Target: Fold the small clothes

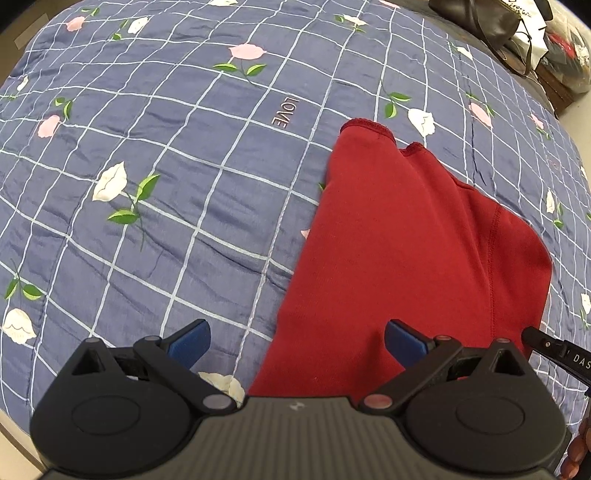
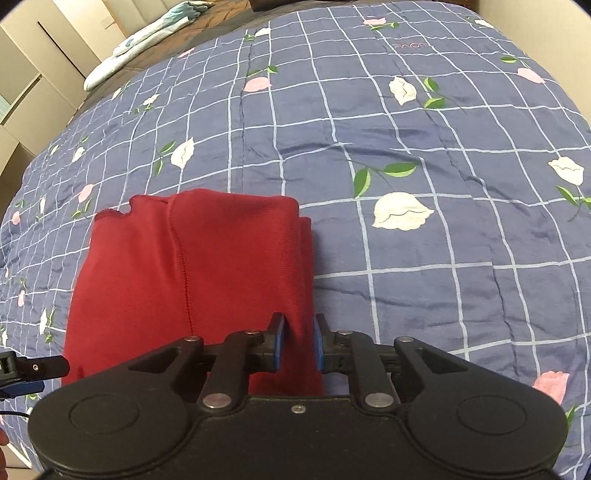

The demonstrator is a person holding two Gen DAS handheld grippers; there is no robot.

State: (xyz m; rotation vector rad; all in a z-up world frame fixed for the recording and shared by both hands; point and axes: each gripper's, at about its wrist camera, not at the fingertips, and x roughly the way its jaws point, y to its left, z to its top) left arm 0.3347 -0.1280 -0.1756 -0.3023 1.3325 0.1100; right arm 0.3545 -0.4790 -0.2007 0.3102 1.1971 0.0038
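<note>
A red garment (image 1: 406, 240) lies folded lengthwise on the bed, its hemmed ends pointing away from me. My left gripper (image 1: 297, 332) hovers wide open over the garment's near left edge, with nothing between its blue pads (image 1: 192, 343). In the right wrist view the same red garment (image 2: 203, 266) fills the lower left. My right gripper (image 2: 298, 325) is shut on a raised ridge of its near right edge, the blue pads (image 2: 277, 343) pressing the fabric from both sides. A part of the right gripper (image 1: 554, 350) shows at the left view's right edge.
A blue checked quilt (image 2: 443, 258) with white and pink flowers covers the bed. A brown bag (image 1: 480, 22) and clutter sit beyond the far right corner. A pale folded cloth (image 2: 140, 40) lies at the far left, next to cream cabinets (image 2: 29, 74).
</note>
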